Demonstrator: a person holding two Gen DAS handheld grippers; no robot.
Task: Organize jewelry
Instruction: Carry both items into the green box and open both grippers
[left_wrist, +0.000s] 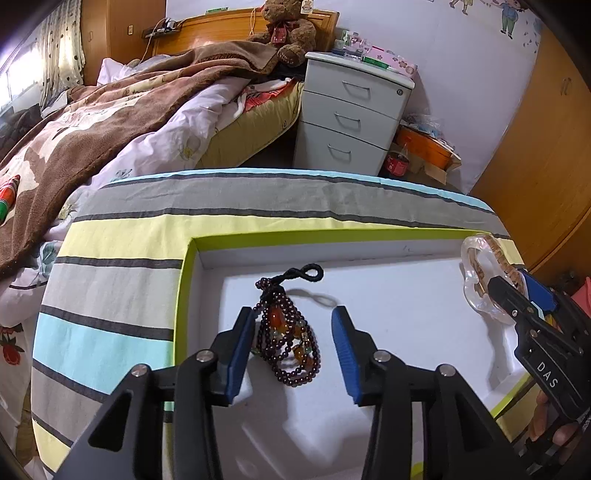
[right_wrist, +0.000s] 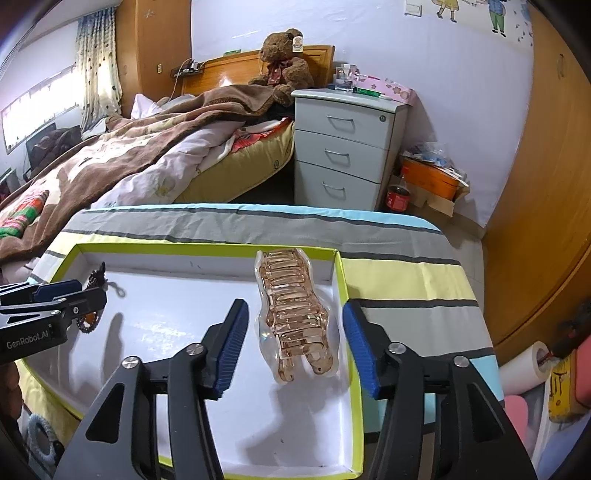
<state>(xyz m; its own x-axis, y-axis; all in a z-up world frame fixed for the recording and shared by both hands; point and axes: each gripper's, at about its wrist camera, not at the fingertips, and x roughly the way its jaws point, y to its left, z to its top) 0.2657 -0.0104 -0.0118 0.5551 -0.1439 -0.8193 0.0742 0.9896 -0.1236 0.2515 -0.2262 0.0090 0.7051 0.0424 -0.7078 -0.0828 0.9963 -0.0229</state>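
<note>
A dark red bead bracelet (left_wrist: 288, 336) with orange stones and a black cord loop lies in a shallow white tray with a lime-green rim (left_wrist: 192, 243). My left gripper (left_wrist: 291, 332) is open, its blue pads either side of the bracelet. A clear amber hair claw clip in a plastic wrap (right_wrist: 293, 310) lies at the tray's right side (right_wrist: 341, 266). My right gripper (right_wrist: 293, 325) is open around the clip. The clip (left_wrist: 480, 273) and right gripper (left_wrist: 517, 299) also show in the left wrist view; the left gripper (right_wrist: 79, 293) shows in the right wrist view.
The tray sits on a striped cloth-covered surface (left_wrist: 110, 295). A bed with a brown blanket (left_wrist: 110, 110) lies behind, a white drawer unit (left_wrist: 351, 114) beside it. A wooden wardrobe (right_wrist: 546, 184) stands at right. A white roll (right_wrist: 524, 365) lies low right.
</note>
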